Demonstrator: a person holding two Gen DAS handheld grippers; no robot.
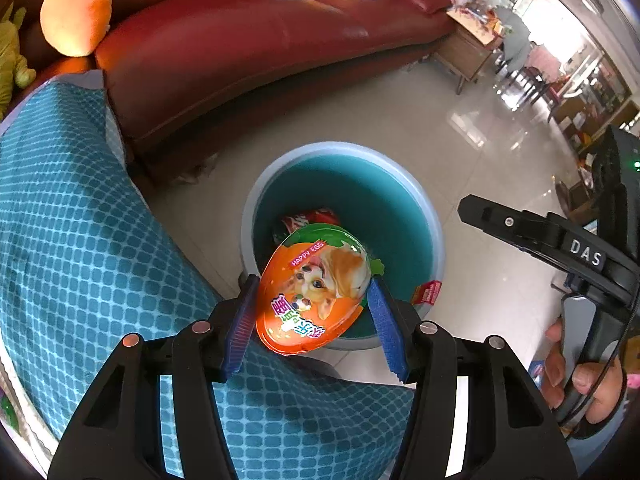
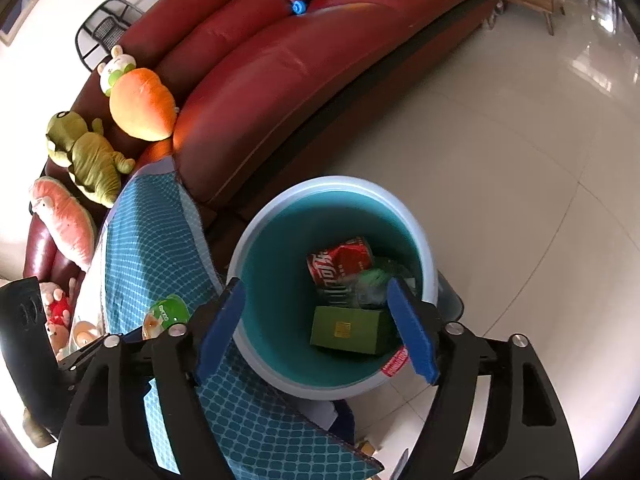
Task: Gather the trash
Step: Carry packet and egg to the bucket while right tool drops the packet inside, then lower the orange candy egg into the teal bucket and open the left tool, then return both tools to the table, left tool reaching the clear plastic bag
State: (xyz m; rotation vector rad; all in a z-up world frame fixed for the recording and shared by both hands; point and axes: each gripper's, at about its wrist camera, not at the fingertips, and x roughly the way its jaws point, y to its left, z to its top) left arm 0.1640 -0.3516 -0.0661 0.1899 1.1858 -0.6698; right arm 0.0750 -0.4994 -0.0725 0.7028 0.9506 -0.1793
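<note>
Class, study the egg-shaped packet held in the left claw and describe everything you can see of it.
The egg packet is a flat, glossy, egg-shaped plastic pack, orange with a green top edge. It shows a corgi's face, the words HAPPY EGG on a pink band, and coloured Chinese characters. It hangs tilted above the bin, narrow end up. The left claw grips it, a blue pad on each side edge. Its back is hidden.

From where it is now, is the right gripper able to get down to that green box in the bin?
Probably yes: the right gripper is open and empty above the bin, and the green box lies uncovered on top.
</note>
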